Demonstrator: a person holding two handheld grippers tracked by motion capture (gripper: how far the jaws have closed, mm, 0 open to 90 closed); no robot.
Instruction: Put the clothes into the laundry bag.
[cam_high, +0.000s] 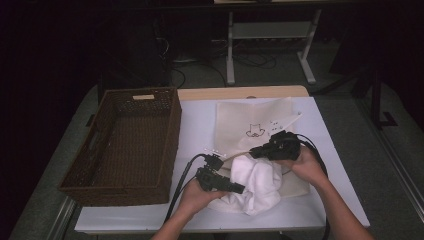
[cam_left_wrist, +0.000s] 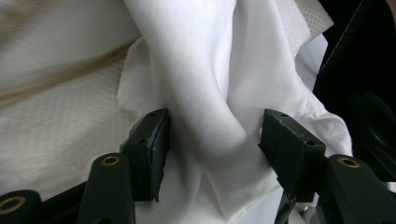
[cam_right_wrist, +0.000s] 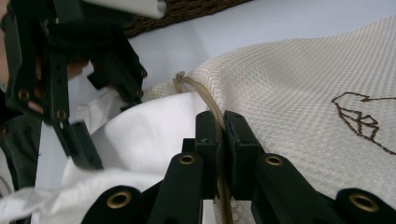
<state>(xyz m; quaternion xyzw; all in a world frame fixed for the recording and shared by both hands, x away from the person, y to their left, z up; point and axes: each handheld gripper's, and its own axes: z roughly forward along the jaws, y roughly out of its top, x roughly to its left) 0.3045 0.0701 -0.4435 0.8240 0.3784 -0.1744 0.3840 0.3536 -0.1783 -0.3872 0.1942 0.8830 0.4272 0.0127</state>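
While your right tool (cam_right_wrist: 219, 135) pinches the tan edge cord (cam_right_wrist: 211, 105) of the one cream bag (cam_high: 260, 125), your left tool (cam_left_wrist: 212, 140) stands partly open with a fold of the one white cloth (cam_high: 257, 182) between its pads, not pressed. That cloth lies bunched at the bag's mouth, at about 5 o'clock on the desk (cam_high: 200, 122). One brown wicker basket (cam_high: 127, 145) sits at 9 o'clock. White sheeting covers the desk; the room beyond is dark, with a white frame on grey floor.
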